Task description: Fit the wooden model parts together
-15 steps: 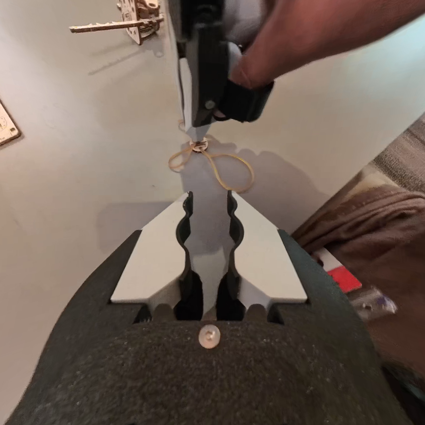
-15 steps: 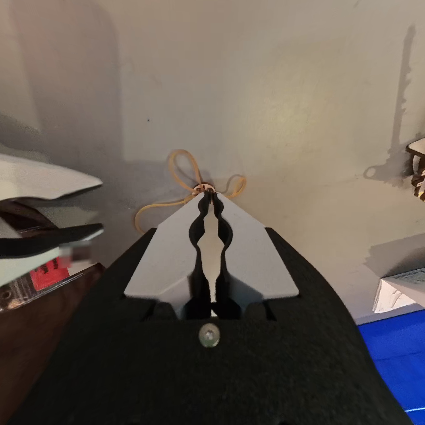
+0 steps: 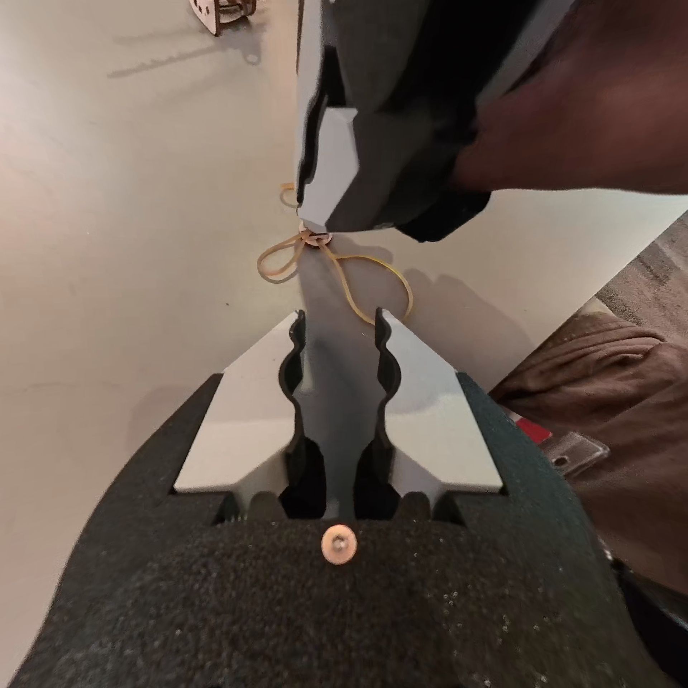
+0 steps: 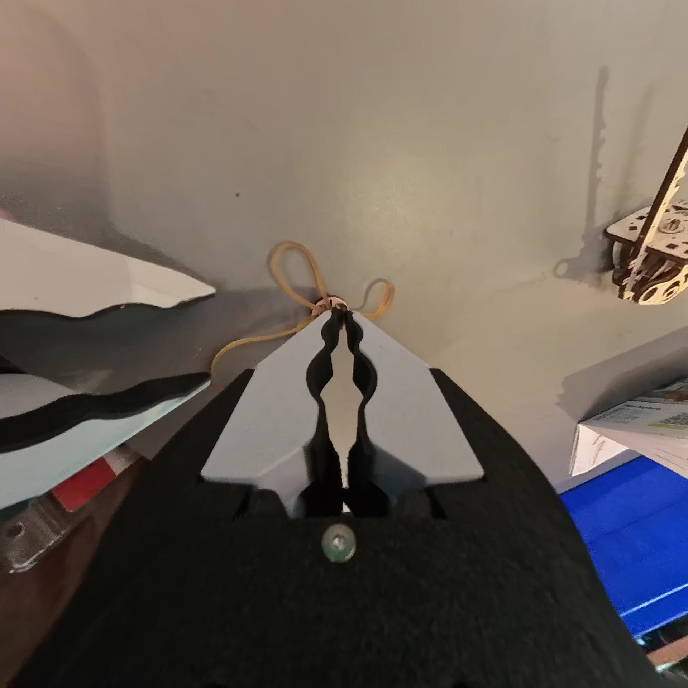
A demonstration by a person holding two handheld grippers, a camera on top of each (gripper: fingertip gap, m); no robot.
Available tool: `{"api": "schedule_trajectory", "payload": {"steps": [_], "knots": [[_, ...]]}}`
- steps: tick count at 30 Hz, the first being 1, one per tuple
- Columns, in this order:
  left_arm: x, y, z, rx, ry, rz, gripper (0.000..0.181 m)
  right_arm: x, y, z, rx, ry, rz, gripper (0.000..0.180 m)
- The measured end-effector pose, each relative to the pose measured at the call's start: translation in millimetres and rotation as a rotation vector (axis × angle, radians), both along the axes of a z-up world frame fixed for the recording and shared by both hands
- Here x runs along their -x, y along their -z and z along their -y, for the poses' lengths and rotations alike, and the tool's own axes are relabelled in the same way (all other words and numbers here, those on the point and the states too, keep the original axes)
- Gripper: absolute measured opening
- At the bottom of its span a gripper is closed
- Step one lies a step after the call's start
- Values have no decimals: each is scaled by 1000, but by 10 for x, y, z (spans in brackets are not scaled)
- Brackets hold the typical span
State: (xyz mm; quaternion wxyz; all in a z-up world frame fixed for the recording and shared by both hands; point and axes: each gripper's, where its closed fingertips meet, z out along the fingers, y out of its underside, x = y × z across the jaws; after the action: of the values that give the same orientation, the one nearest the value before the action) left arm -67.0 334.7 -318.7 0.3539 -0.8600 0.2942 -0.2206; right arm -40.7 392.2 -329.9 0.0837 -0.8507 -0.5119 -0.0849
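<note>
Right hand-held gripper (image 4: 339, 314) tight on small wooden disc (image 4: 331, 302), rubber band (image 4: 294, 271) attached.

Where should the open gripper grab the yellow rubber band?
Probably the big loop of the rubber band nearest the left gripper. It lies flat on the table, so come from above, one finger inside the loop. The right gripper pins the small wooden ring.

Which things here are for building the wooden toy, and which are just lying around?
For the job:
- small wooden ring, pinched by the right gripper
- rubber band looped through it
- half-built wooden model
- left gripper, open and empty

Just lying about:
- paper booklet
- blue surface
- brown cloth
</note>
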Motion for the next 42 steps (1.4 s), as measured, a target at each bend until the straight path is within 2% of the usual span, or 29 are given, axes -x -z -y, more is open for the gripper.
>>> {"api": "schedule_trajectory", "payload": {"steps": [3, 6, 11, 16, 18, 23, 28, 37, 42], "knots": [[-7, -1, -10, -14, 19, -13, 36, 1, -1, 2, 42, 24, -37, 3], [-20, 13, -128, -20, 22, -21, 49, 3, 0, 4, 102, 98, -149, 3], [-178, 85, -310, -14, 43, -27, 53, 2, -1, 1, 81, 48, -94, 3], [-242, 107, -479, -47, 52, -72, 45, 5, -1, 2, 96, 63, -154, 3], [-237, 118, -553, -68, 27, -97, 32, 5, -2, 1, 89, 53, -154, 3], [-320, 132, -565, -112, 72, -142, 19, 7, -1, 1, 95, 83, -198, 3], [-301, 132, -549, -110, 63, -141, 19, 13, -1, 10, 129, 118, -247, 3], [-280, 134, -557, -83, 34, -115, 18, 14, -3, 9, 90, 56, -152, 3], [-281, 135, -558, -78, 33, -109, 18, 16, 8, 22, 167, 178, -236, 3]]}}
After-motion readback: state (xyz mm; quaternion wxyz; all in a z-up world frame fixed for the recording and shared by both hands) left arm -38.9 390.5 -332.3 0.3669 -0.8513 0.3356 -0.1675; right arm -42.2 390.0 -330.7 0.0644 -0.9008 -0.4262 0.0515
